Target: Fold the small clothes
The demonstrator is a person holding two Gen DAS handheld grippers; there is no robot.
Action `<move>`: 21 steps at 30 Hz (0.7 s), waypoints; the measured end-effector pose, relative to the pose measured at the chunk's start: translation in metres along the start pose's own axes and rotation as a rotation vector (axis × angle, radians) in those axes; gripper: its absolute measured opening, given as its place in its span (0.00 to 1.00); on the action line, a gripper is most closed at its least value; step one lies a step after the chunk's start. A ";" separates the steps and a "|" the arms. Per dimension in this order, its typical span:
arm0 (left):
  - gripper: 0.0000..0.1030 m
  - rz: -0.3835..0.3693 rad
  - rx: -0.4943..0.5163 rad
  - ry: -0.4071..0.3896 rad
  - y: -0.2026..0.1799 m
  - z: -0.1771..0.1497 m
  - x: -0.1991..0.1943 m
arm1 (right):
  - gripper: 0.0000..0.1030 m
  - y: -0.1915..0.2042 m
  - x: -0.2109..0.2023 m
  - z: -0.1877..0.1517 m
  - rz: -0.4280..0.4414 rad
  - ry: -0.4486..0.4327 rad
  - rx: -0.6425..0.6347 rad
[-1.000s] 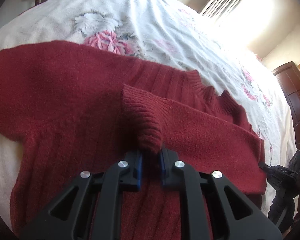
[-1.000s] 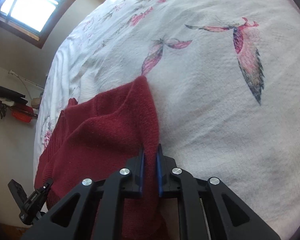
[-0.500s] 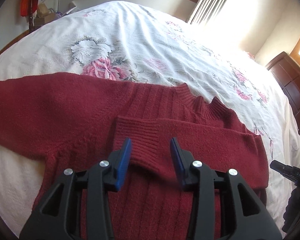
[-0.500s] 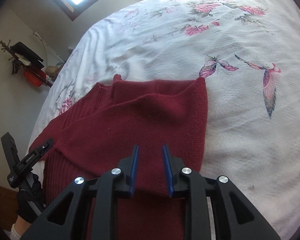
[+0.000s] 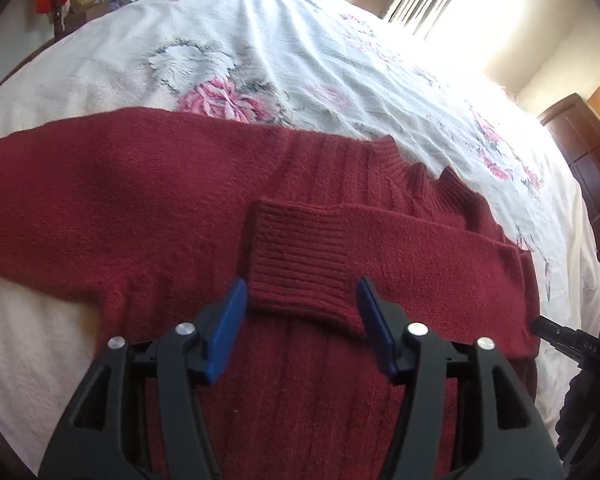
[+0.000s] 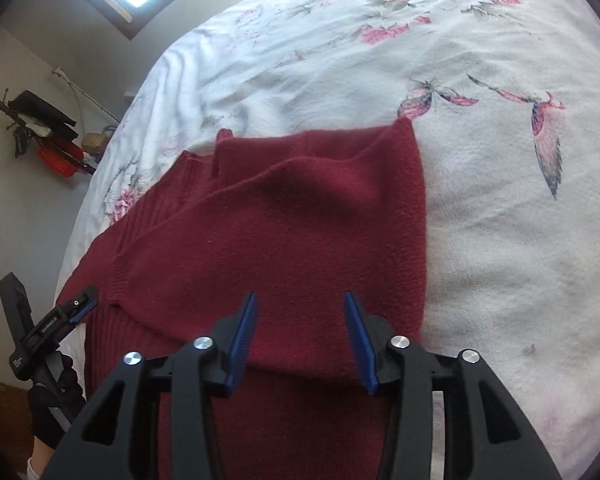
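We see the red sweater lying flat on the bed, one sleeve folded across its chest so the ribbed cuff rests mid-body. The left hand-held gripper stands spread wide around that cuff, gripping nothing; the right hand-held gripper gapes likewise over the folded edge, which we judge leaves the fold free to settle.

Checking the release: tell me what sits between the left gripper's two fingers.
The sweater's ribbed cuff lies flat between the open left gripper's fingers, neither pad touching it, as the left wrist view shows.
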State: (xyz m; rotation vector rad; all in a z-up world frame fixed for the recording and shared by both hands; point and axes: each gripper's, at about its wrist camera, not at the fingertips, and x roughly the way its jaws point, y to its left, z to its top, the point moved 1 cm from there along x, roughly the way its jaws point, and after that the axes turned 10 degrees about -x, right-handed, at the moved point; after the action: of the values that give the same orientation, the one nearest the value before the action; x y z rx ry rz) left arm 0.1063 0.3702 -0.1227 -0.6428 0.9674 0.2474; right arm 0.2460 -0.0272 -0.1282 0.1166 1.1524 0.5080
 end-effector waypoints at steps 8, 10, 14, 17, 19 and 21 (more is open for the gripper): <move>0.83 0.161 -0.287 -0.019 0.145 0.030 -0.048 | 0.51 0.049 0.001 0.002 0.059 0.004 -0.131; 0.81 0.183 -0.399 -0.024 0.184 0.029 -0.054 | 0.51 0.053 0.005 0.000 0.048 0.012 -0.152; 0.79 0.130 -0.574 -0.067 0.241 0.025 -0.063 | 0.51 0.049 0.012 -0.003 0.034 0.027 -0.153; 0.78 0.038 -0.689 -0.135 0.268 0.031 -0.066 | 0.51 0.044 0.015 -0.005 0.028 0.034 -0.145; 0.78 0.001 -0.725 -0.179 0.280 0.039 -0.066 | 0.51 0.042 0.018 -0.006 0.019 0.036 -0.143; 0.78 -0.035 -0.744 -0.211 0.292 0.047 -0.063 | 0.51 0.041 0.020 -0.008 0.017 0.038 -0.139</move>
State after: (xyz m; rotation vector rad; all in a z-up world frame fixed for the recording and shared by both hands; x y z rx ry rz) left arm -0.0338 0.6350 -0.1672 -1.2817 0.6424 0.6450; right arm 0.2319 0.0165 -0.1343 -0.0037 1.1502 0.6063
